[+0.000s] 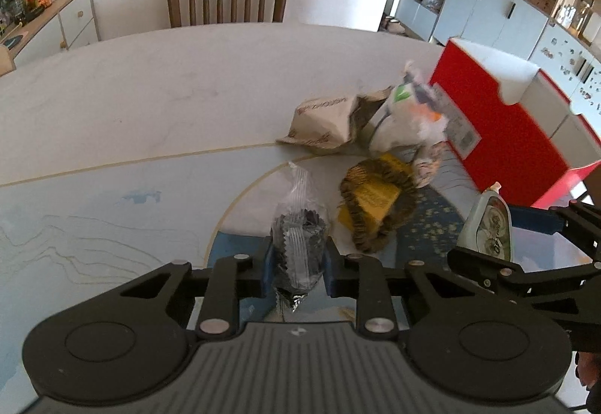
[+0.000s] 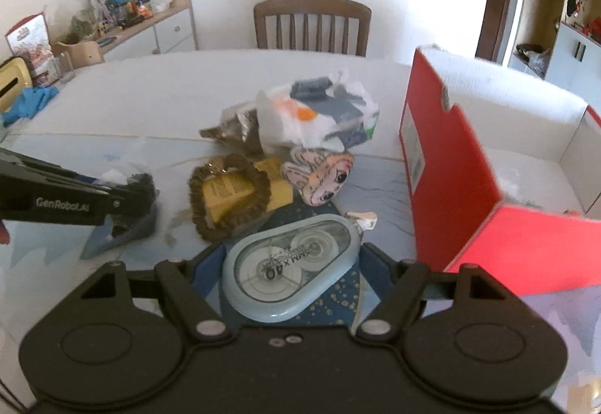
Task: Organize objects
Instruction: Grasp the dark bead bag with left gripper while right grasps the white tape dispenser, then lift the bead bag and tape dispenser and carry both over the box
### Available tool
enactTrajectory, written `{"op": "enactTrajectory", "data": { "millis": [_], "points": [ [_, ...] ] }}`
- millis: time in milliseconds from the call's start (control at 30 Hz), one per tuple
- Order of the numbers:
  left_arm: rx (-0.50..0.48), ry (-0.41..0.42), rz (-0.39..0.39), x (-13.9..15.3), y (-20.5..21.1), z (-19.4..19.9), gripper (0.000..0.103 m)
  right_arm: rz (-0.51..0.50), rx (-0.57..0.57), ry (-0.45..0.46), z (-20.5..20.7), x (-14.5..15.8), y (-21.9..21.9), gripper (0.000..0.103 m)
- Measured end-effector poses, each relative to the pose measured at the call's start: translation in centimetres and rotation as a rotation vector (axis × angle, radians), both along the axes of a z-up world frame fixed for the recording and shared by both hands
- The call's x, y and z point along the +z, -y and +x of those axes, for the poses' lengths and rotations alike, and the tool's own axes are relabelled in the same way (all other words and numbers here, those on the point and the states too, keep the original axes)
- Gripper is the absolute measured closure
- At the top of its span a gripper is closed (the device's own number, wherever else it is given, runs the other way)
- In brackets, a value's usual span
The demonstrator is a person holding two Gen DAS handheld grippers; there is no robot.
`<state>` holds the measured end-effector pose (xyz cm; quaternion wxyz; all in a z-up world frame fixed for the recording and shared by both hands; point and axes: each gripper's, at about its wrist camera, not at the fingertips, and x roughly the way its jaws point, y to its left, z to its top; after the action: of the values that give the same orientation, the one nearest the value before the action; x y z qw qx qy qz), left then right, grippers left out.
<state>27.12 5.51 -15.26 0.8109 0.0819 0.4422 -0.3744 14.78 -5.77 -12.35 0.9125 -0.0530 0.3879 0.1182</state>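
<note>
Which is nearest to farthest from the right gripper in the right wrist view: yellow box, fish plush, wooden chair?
From the right gripper, shut on the correction tape dispenser:
1. Yellow box, just ahead and to the left, ringed by a brown braided loop.
2. Fish plush, ahead near centre; close to the box, but slightly farther.
3. Wooden chair, beyond the table's far edge.

"5MM X 40" on the correction tape (image 2: 291,273); "GenRobot.AI" on the left gripper (image 2: 124,205); other labels seem illegible.

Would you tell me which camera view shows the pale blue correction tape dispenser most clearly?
The right wrist view: the pale blue correction tape dispenser lies flat-side up, showing its clear window, reels and print, gripped by the right gripper. The left wrist view shows it only obliquely at the right edge.
</note>
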Motion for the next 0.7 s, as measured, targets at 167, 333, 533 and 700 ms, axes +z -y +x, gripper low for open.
{"op": "enactTrajectory", "data": {
  "millis": [167, 333, 533, 700],
  "points": [
    [0.014, -0.023, -0.018, 2.5, -0.3, -1.0, 0.078, 0.015, 0.021, 0.034, -1.5, 2.8, 0.8, 0.027],
    [-0.013, -0.004, -0.047, 5.3, 0.1, -2.5, 0.078, 0.022, 0.023, 0.060, -2.6, 5.4, 2.0, 0.027],
    [-0.041, 0.028, -0.085, 8.4, 1.6, -4.5, 0.078, 0.047, 0.017, 0.085, -3.2, 8.4, 4.4, 0.027],
    [-0.074, 0.022, -0.109, 10.0, 3.7, -5.8, 0.078, 0.053, -0.004, 0.086, -3.2, 10.0, 7.0, 0.027]
  ]
}}
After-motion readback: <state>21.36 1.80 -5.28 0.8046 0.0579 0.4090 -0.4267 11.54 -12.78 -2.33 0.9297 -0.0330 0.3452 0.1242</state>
